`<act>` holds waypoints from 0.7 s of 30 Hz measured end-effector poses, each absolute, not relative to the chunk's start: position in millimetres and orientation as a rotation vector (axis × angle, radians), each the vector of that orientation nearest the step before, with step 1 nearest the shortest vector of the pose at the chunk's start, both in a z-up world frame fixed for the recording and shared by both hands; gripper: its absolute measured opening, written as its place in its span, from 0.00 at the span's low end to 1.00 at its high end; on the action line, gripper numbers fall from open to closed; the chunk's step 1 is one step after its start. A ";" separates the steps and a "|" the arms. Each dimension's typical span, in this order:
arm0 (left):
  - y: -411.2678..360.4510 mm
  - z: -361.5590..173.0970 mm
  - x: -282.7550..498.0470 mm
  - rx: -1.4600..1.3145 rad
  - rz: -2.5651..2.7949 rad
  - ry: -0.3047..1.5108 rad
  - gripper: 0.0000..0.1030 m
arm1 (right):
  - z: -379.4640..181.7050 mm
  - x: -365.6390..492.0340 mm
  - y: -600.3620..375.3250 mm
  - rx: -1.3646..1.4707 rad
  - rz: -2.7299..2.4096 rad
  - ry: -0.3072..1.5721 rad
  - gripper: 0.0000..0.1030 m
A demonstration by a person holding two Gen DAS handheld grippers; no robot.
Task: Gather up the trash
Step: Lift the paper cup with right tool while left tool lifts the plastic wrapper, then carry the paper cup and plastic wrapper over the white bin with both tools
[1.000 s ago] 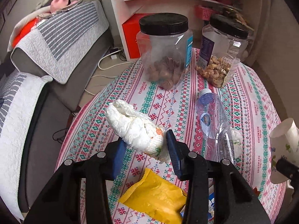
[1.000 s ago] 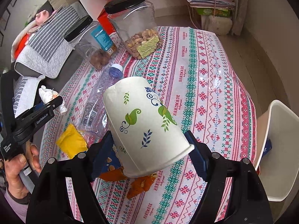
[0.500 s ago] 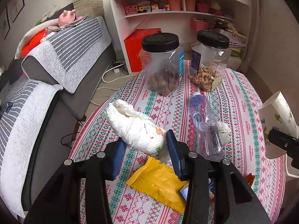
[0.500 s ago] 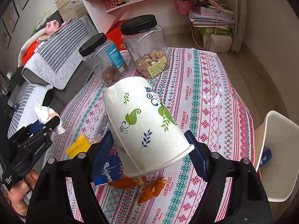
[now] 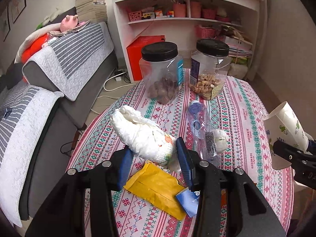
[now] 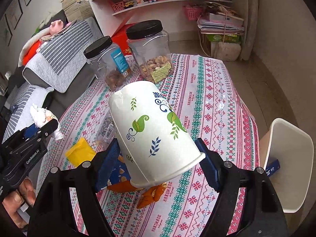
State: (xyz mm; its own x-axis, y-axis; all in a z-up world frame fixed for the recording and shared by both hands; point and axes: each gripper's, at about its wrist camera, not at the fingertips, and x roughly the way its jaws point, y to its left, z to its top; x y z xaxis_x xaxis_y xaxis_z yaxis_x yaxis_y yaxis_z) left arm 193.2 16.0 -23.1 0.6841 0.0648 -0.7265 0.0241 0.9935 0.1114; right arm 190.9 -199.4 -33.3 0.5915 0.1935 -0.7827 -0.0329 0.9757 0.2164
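You are gripping a crumpled white paper wad [image 5: 145,138] in the left tongs [image 5: 153,161], their blue pads pressing on its lower end, and you are holding it clear above the bench [image 5: 246,118]. In the right wrist view the same wad is showing at the left edge, with the hand [image 6: 18,201] that is carrying the left tongs below it.

You are clamping a white paper cup [image 6: 154,136] with green leaf print in the right tongs [image 6: 158,163], spread wide around its body. The cup is lying tilted, base pointing away from you and open rim toward the camera, lifted off the cloth.

Remaining on the bench: a yellow wrapper [image 5: 158,189] just below the left tongs, a blue packet [image 5: 188,201] touching its right end, a flattened clear plastic bottle [image 5: 203,130] with a small white wad [image 5: 220,140] against its side, and orange scraps [image 6: 152,195] under the cup's rim. Two black-lidded jars are standing at the far side, one holding dark nuts [image 5: 161,72], the other pale nuts [image 5: 210,69].

A white bin [image 6: 290,164] is standing beside the bench at the right, with a blue box [image 6: 273,168] inside it.
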 end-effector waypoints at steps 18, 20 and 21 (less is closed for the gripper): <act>-9.8 -22.6 187.1 0.095 -0.028 0.815 0.43 | -30.5 177.6 -226.8 0.192 0.084 0.922 0.71; -14.2 -21.5 186.3 0.096 -0.036 0.812 0.43 | -29.8 175.3 -230.2 0.194 0.079 0.919 0.71; -16.5 -21.2 186.1 0.098 -0.041 0.812 0.43 | -29.4 174.3 -232.1 0.194 0.077 0.919 0.71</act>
